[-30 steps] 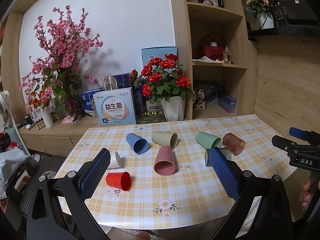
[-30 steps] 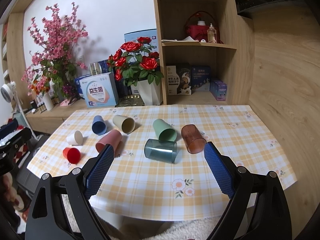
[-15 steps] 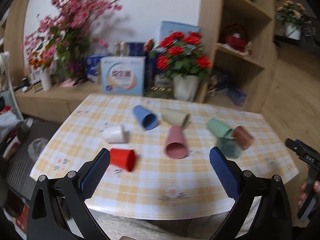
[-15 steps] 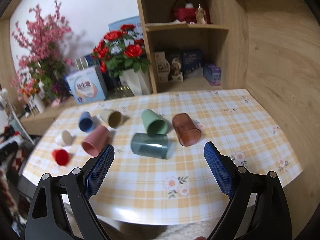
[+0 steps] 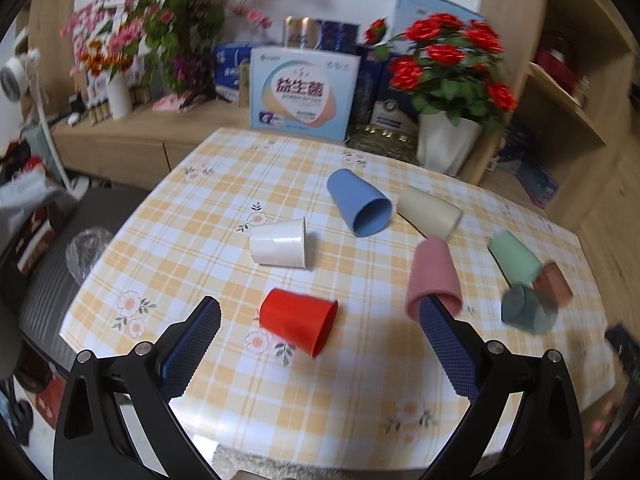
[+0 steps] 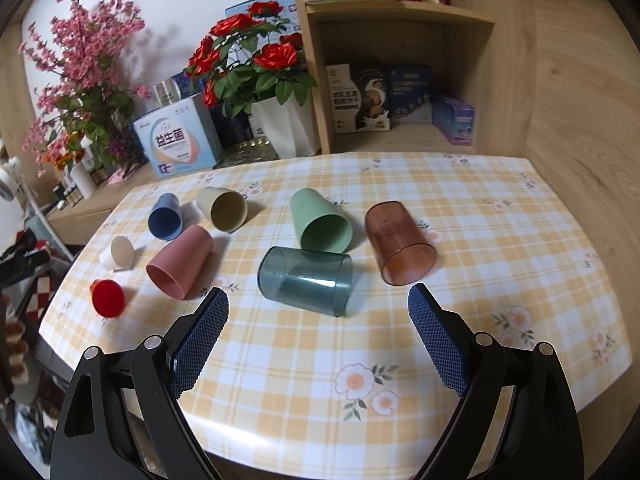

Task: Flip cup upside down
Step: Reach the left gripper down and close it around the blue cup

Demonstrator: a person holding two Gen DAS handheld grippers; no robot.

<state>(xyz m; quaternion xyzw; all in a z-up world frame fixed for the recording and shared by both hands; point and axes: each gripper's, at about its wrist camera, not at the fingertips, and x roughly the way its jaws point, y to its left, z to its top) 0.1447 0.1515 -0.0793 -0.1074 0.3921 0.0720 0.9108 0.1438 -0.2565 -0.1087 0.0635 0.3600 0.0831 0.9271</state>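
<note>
progress: pretty much zero, no cup flipped so far | all cups on their sides on the bench (image 6: 500, 280), red cup (image 5: 298, 319) nearest its left edge | left tool (image 5: 320, 332) spread wide over it, empty | right tool (image 6: 318, 320) wide apart too, facing the teal cup (image 6: 306, 280)

Table cloth (image 6: 500, 264): yellow and white check with small flower prints.
Near-left cup (image 5: 298, 320): red.
White cup (image 5: 279, 243): plain white, cream inside.
Blue cup (image 5: 359, 208): solid blue.
Beige cup (image 6: 222, 207): beige.
Pink cup (image 6: 180, 262): dusty pink.
Green cup (image 6: 321, 220): pale green.
See-through cup (image 6: 306, 280): smoky teal.
Far-right cup (image 6: 398, 238): clear reddish brown.
My pads (image 5: 192, 346): dark blue, dotted grid, on black arms.
Roses (image 6: 256, 56): red, green leaves, white pot.
Blossoms (image 6: 84, 60): pink.
</note>
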